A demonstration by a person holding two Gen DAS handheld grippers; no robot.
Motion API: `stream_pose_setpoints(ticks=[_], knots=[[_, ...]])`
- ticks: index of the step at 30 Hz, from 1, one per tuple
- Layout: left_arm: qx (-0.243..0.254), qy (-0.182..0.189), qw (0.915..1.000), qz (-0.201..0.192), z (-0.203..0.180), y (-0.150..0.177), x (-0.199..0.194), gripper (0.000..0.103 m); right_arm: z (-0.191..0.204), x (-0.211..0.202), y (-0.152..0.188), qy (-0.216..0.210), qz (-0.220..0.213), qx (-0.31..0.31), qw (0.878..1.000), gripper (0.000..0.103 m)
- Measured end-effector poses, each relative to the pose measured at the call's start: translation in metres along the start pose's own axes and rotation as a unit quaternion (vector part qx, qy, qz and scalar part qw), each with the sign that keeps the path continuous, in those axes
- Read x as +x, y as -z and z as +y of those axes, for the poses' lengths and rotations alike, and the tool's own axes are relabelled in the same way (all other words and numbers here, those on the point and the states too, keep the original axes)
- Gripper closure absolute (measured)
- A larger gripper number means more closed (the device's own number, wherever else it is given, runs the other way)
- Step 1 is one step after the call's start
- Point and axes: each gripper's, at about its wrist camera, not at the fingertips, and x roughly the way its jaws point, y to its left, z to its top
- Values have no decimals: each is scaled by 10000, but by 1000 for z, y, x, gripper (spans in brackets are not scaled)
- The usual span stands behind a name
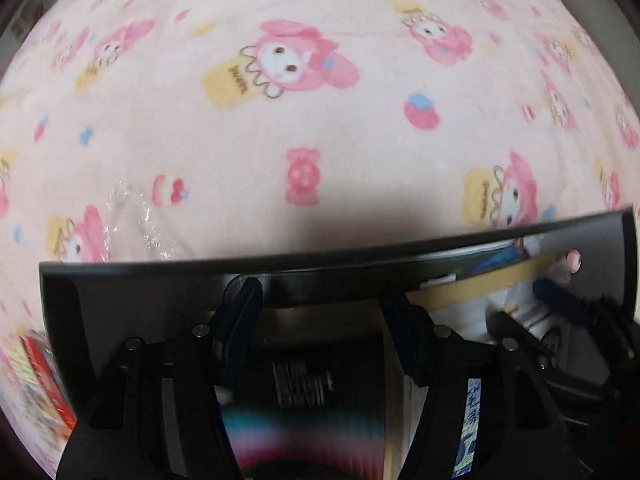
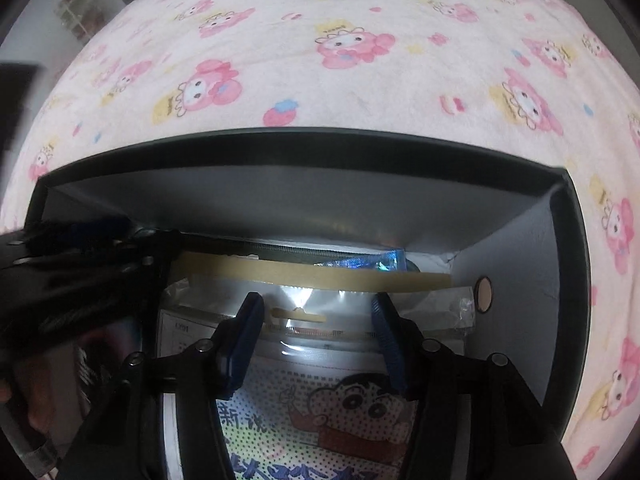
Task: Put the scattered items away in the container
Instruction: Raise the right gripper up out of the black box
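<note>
While both claws reach into the black box (image 2: 568, 280), each stands wide with nothing between its blue pads. The right claw (image 2: 316, 332) hangs over a clear-wrapped packet (image 2: 340, 412) printed with a cartoon boy's face, lying flat on the box floor; its fingers straddle the packet's shiny top seal without touching it as far as the view shows. A strip of tan tape (image 2: 320, 274) runs across just beyond the packet, and a scrap of blue foil (image 2: 360, 262) lies against the far wall behind the tape. The left claw (image 2: 132, 236) enters that view from the left edge, low over the box's near-left corner.

In the left wrist view, the left claw (image 1: 320, 320) sits just inside the box's far rim (image 1: 320, 258), above a dark item (image 1: 304, 392) with pale print and a rainbow sheen, probably a glossy packet, though blur hides what it is. The right claw (image 1: 568, 320) shows at the right side of the box. Outside the box, on the pink cartoon-print cloth (image 1: 320, 120), a crumpled clear wrapper (image 1: 136, 216) lies just beyond the rim's left end, and a red and yellow packet (image 1: 40, 380) lies beside the box's left wall.
</note>
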Motion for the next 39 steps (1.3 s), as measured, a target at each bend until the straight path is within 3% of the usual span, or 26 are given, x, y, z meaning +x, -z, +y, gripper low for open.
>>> stream_pose_setpoints(ticks=[6, 10, 15, 20, 23, 28, 30, 39], knots=[[467, -199, 9986, -150, -12, 17, -11, 40, -3, -4, 4, -54, -24, 37, 10000, 51], [362, 188, 9989, -219, -7, 24, -24, 45, -6, -9, 7, -99, -121, 76, 9998, 51], [557, 363, 9934, -932, -21, 52, -71, 44, -9, -50, 20, -386, -564, 377, 9969, 51], [723, 533, 9820, -1662, -27, 69, -117, 35, -2, -104, 44, -57, -1208, 193, 9925, 51], [844, 569, 9759, -1928, -39, 81, -132, 34, -6, -138, 58, -86, -1602, 231, 9868, 51], [997, 536, 9701, -2146, -43, 129, -177, 34, 7, -163, 97, -146, -2028, 293, 9787, 50], [998, 466, 9685, -2233, -41, 146, -186, 34, 14, -168, 107, -74, -2046, 314, 9783, 50], [863, 772, 9695, -2162, -12, 207, -208, 34, 54, -196, 161, -238, -2191, 174, 9753, 50]])
